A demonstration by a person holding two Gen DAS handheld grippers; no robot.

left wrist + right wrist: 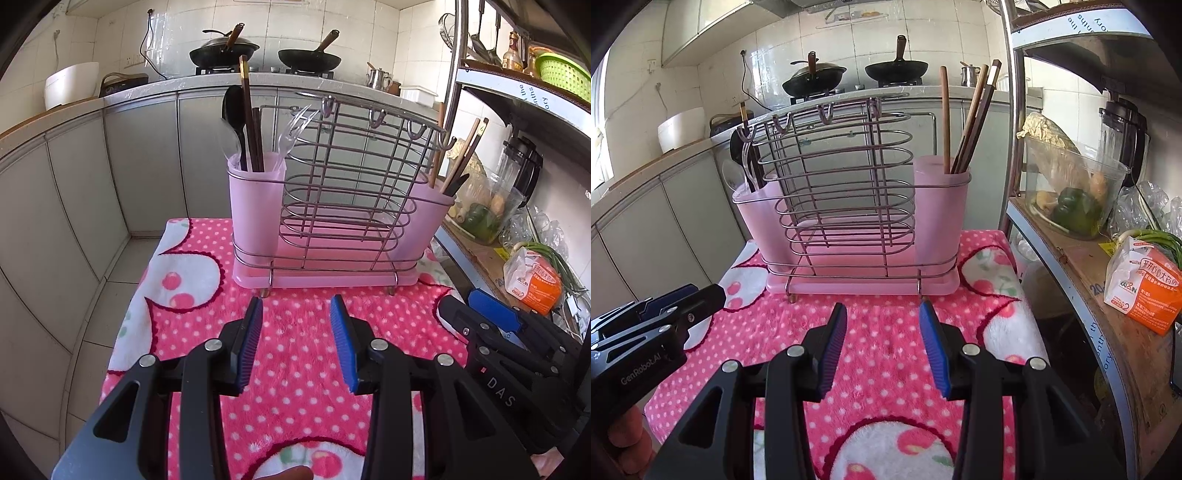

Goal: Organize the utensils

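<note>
Left gripper, right gripper: both released, empty; long brown wooden chopsticks ahead-right in pink plastic cup, likely light, stiff, slippery; pinch upper shafts

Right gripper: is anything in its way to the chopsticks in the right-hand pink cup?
Nothing visible does. The right gripper hangs open over bare pink towel; the chopsticks rise from the right-hand pink cup at the rack's near-right end.
</note>
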